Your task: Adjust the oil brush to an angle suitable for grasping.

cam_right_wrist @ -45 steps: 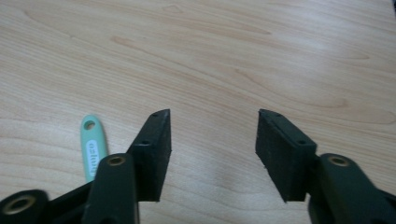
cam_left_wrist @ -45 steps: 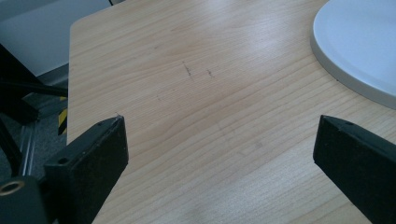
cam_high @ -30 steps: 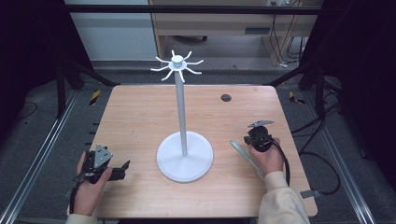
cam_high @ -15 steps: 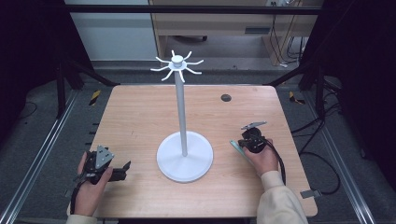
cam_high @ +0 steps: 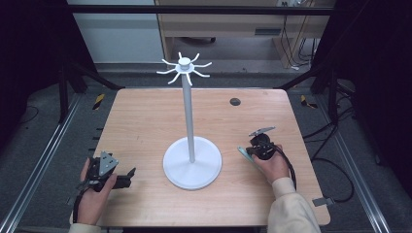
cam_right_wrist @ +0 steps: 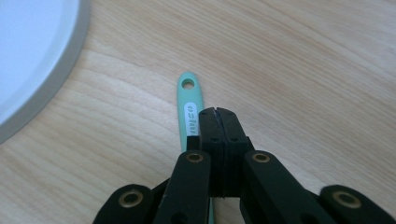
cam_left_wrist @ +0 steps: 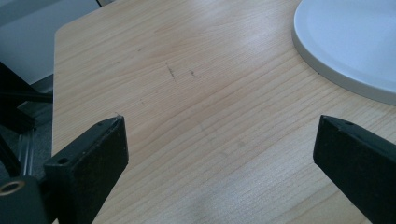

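The right gripper [cam_right_wrist: 218,112] has its matte black jaws clenched flat together, clamped over a slim mint-green handle [cam_right_wrist: 189,109] with a rounded end and a hanging hole, which lies on the table just beside the stand's base. The left gripper [cam_left_wrist: 219,149] stands released, its jaws wide apart over bare wood. The pale, fine-grained wooden table [cam_high: 145,121] has rounded corners. The smooth white stand [cam_high: 190,145], a round base and thin pole, occupies the middle; open wood lies beyond.

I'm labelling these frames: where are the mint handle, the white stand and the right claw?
mint handle [cam_right_wrist: 188,100]: right gripper view, end with the hole.
white stand [cam_high: 188,104]: high view, pole.
right claw [cam_right_wrist: 218,113]: right gripper view, closed tips.
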The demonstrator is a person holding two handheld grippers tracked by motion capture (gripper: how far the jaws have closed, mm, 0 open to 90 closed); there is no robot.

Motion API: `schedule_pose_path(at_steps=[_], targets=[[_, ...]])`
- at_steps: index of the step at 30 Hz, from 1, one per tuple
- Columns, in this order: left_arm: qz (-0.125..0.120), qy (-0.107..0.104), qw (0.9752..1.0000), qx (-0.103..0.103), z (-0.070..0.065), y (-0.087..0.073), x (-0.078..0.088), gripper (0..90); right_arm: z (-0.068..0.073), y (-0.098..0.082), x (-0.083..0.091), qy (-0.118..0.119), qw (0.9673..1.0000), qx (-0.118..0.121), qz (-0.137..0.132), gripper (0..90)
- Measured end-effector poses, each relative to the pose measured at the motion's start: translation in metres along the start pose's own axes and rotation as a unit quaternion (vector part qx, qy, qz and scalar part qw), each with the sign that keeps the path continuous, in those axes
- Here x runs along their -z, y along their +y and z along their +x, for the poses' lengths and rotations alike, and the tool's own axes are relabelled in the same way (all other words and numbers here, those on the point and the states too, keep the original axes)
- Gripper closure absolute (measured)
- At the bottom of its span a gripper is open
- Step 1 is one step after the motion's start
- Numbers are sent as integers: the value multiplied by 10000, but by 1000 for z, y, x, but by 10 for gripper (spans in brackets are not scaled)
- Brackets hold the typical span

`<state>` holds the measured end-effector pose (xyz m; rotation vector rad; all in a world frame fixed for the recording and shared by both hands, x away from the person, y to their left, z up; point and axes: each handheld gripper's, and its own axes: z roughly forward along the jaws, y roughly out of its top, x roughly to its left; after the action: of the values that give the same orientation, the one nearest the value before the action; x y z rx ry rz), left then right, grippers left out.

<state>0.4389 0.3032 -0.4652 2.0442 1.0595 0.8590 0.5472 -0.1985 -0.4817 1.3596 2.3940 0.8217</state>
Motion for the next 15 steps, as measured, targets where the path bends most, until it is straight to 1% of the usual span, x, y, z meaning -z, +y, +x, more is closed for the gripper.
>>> schedule_pose_path(at_steps=[1,2,3,6,7,8,9,10,11,12,13,14,15], targets=[[7,-3,10000,-12,0,0,0,27,1,0,0,78,10000,43,4,900],[14,-9,10000,-21,0,0,0,27,5,0,0,126,9998,117,35,900],[14,-9,10000,-21,0,0,0,27,6,0,0,160,9997,188,52,900],[13,-17,10000,-21,0,0,0,27,10,0,0,206,9996,201,60,900],[13,-16,10000,-24,0,0,0,27,12,0,0,269,9993,260,99,900],[17,-18,10000,-27,0,0,0,27,12,0,0,269,9993,260,99,900],[12,-13,10000,-24,0,0,0,27,13,0,0,321,9990,297,104,900],[13,-12,10000,-21,0,0,0,27,16,-1,1,402,9987,283,123,900],[23,-11,10000,-24,0,0,0,27,17,-1,1,435,9983,371,140,900],[23,-11,10000,-24,0,0,0,27,17,-1,1,435,9983,371,140,900],[22,2,10000,-30,0,0,0,27,21,-2,2,462,9980,412,164,900],[22,2,10000,-30,0,0,0,27,21,-2,2,490,9975,470,181,900],[23,0,10000,-35,0,0,0,27,22,-2,2,493,9974,479,191,900]])
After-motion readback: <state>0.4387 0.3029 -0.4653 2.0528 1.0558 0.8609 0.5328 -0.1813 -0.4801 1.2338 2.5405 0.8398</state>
